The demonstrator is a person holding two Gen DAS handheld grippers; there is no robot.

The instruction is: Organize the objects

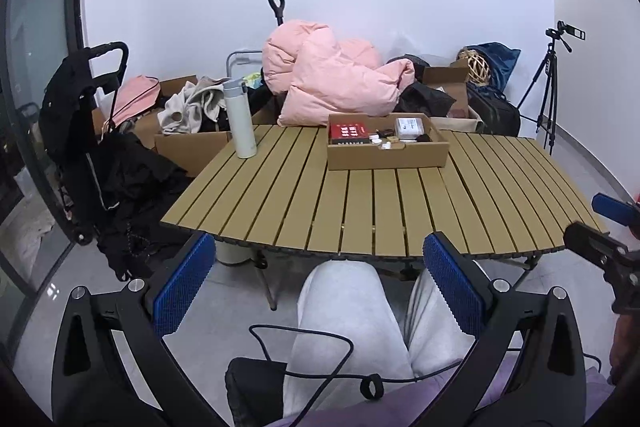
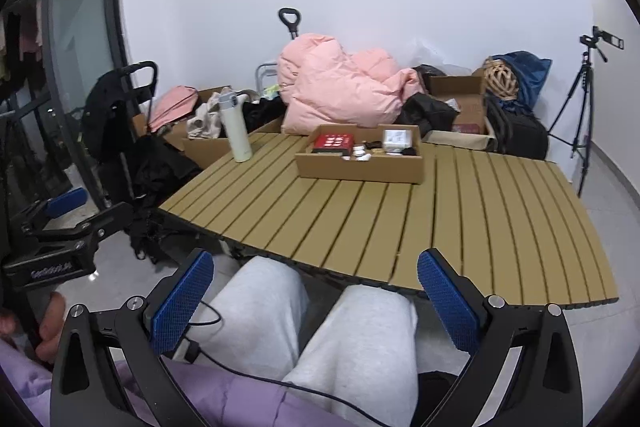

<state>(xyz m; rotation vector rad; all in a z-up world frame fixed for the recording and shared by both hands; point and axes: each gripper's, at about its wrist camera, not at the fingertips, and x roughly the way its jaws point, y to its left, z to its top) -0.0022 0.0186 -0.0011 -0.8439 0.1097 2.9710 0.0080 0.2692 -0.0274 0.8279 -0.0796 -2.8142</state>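
Left gripper point(image 1: 320, 283): nearest the lens, above the knees, fingers spread wide, holding nothing.
Right gripper point(image 2: 316, 295): likewise spread and holding nothing, short of the table's near edge.
Bottle point(image 1: 239, 118): white, upright, long axis vertical, cap up, at the slatted table's point(image 1: 400, 203) far left corner.
Cardboard tray point(image 1: 386, 155): right of the bottle, far centre, long side across the view, holding a red box point(image 1: 349, 131) and small items.
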